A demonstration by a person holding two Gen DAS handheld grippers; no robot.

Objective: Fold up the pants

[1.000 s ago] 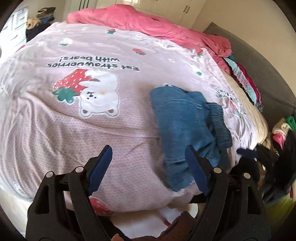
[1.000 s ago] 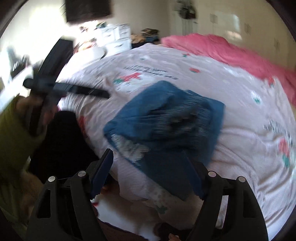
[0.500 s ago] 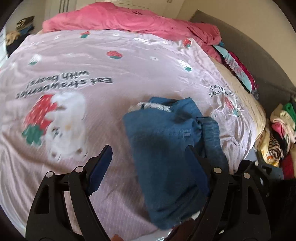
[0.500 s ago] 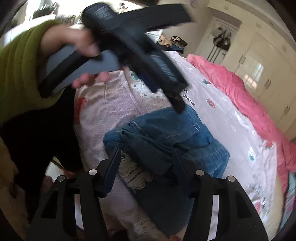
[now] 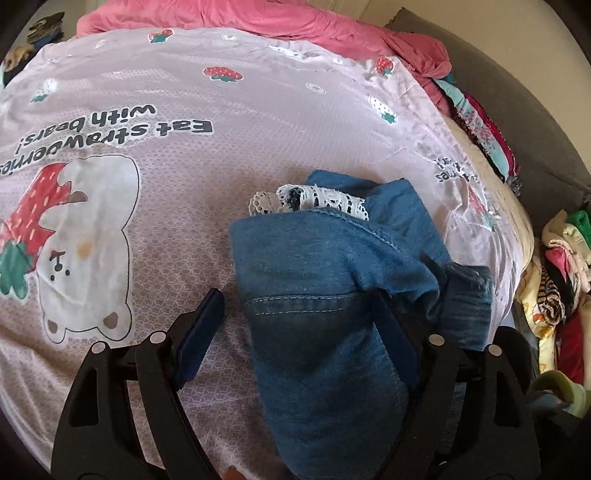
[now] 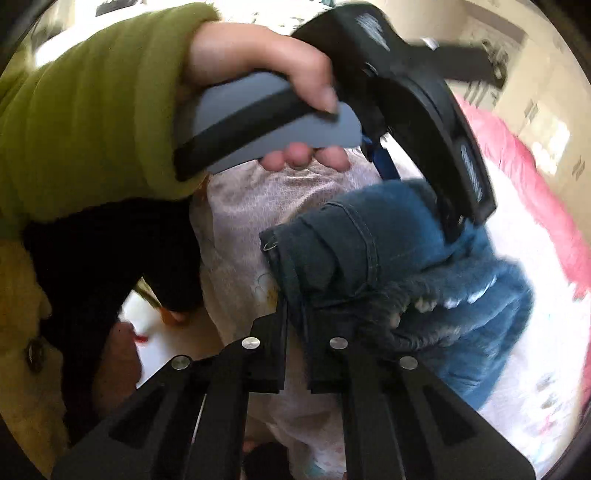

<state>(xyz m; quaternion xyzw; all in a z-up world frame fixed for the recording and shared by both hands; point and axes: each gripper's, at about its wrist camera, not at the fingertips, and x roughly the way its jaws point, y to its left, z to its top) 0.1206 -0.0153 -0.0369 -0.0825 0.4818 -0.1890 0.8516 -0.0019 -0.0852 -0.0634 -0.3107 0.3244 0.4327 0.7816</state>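
Blue denim pants [image 5: 332,280] with white lace trim [image 5: 314,197] lie bunched on the pink strawberry bedspread [image 5: 184,184] near its front right corner. My left gripper [image 5: 295,317] is open, its fingers straddling the near end of the pants. In the right wrist view my right gripper [image 6: 295,306] is shut on a folded edge of the pants [image 6: 351,251]. The left gripper's black body [image 6: 424,110], held by a hand in a green sleeve, presses onto the denim from above.
A pink blanket [image 5: 258,22] lies across the far end of the bed. Piles of mixed clothes [image 5: 557,273] sit off the bed's right side, with more garments [image 5: 476,118] along the right edge. A grey headboard or sofa [image 5: 517,92] stands beyond them.
My right gripper has closed on the pants edge. My left gripper has moved forward and down over the pants. The pants are more bunched than before.
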